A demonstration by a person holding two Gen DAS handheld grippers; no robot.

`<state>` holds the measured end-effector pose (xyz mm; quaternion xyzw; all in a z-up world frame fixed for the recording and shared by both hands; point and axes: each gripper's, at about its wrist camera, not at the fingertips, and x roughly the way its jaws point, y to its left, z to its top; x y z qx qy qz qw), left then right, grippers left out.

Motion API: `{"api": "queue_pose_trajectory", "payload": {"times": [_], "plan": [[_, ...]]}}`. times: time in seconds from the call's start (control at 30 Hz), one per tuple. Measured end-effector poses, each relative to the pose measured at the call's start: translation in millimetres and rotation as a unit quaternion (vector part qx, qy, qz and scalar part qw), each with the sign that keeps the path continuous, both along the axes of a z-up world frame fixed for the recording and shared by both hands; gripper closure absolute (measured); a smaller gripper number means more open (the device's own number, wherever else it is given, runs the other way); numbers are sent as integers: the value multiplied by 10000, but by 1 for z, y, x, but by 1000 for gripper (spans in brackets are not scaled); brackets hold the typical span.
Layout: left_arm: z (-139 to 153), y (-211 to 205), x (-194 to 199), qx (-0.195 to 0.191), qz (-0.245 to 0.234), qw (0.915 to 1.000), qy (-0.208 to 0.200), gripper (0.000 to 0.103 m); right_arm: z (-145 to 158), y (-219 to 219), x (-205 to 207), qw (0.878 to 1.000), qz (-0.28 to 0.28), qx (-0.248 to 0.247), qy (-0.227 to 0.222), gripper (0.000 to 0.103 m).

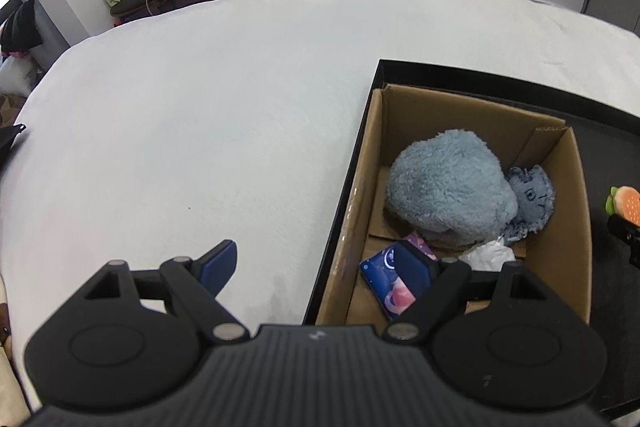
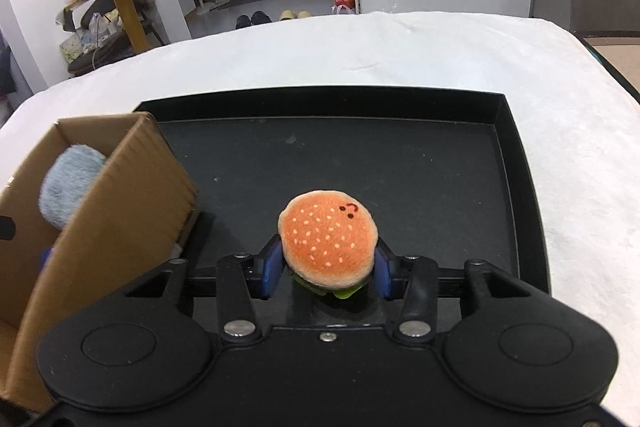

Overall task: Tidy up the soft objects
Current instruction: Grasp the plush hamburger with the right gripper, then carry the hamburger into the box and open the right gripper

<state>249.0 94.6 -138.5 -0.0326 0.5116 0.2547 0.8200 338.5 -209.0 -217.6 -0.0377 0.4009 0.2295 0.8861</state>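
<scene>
Orange plush burger (image 2: 329,239) right in the middle of the right wrist view, sesame-dotted bun on top, green lettuce edge peeking out below. Sits over the floor of the black tray (image 2: 520,155), wedged between the blue pads (image 2: 270,273) of the right gripper (image 2: 326,273). Jaws partly closed, both pads pressed to the bun's sides, a firm squeeze on the toy. Just beside it on the left, also in the tray, the brown cardboard box (image 2: 120,211), a fluffy grey-blue shape showing over its wall.

Over to the left wrist view: looking down into that cardboard box (image 1: 368,163). Inside, a big fluffy light-blue plush (image 1: 448,187), a smaller blue plush octopus (image 1: 532,195) tucked against its right side, a dark blue printed packet (image 1: 392,279) near the front, a bit of white plastic (image 1: 488,253) beside that. Left gripper (image 1: 320,267) spread wide, nothing between the pads, one blue pad (image 1: 218,265) over the white cloth of the counter (image 1: 180,127), the other over the box opening. At the far right edge, a glimpse of the burger again.
</scene>
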Motion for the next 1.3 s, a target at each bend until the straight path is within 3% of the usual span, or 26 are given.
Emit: {"api": "queue_pose_trajectory", "payload": {"times": [0.5,0.93,1.3], "plan": [[12,10,-26,-262,-17,9990,-353,19,52,-1,-32,9989,234,356,-174,58],[12,19,-41,-722,-102,9949,-695,22,86,38,-58,9976,553,204,-374,57],[5,29,-50,-1018,-112,9915,-802,43,103,64,-76,9958,750,98,-514,56]]}}
